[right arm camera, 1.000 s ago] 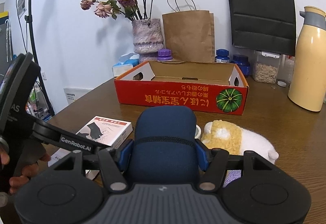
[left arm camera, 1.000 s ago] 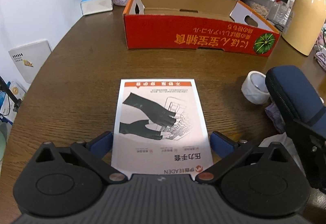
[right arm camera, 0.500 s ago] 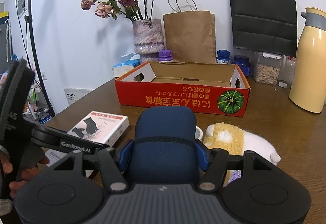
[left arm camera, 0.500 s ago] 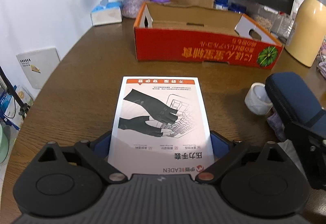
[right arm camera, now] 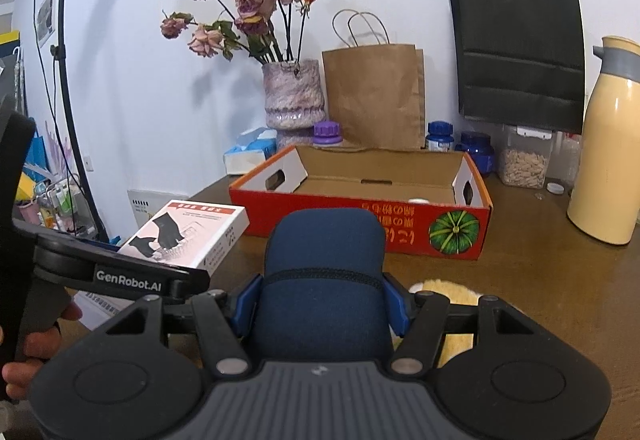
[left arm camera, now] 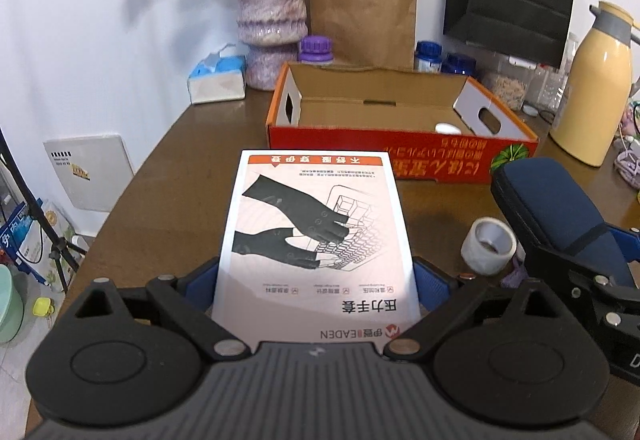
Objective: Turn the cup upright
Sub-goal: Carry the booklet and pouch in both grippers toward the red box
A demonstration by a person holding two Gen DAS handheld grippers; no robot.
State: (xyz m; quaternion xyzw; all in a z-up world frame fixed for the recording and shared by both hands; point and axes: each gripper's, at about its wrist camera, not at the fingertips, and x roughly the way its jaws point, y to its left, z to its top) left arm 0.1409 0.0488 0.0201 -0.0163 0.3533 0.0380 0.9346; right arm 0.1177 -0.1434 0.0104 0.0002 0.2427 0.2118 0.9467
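Note:
A small white cup (left arm camera: 488,246) lies on its side on the brown table (left arm camera: 168,200), its mouth towards the left wrist camera, between the two grippers and touched by neither. My left gripper (left arm camera: 316,280) is shut on a white glove box (left arm camera: 316,232), held above the table left of the cup. That box (right arm camera: 188,236) also shows at the left of the right wrist view, above a person's hand (right arm camera: 24,352). My right gripper (right arm camera: 322,304) is shut on a navy blue case (right arm camera: 324,276), which hides the cup in the right wrist view. The navy case (left arm camera: 556,216) hangs just right of the cup.
A red cardboard tray (left arm camera: 400,156) lies across the table behind the cup. A cream thermos (left arm camera: 592,88) stands at the right. A vase (left arm camera: 272,24), a tissue box (left arm camera: 218,78), paper bags and jars line the back wall. A yellow-white plush (right arm camera: 444,286) lies under the right gripper.
My left gripper has risen and tilted up with the glove box, so more wall shows. The right gripper has lifted slightly with the case. The cup has not moved.

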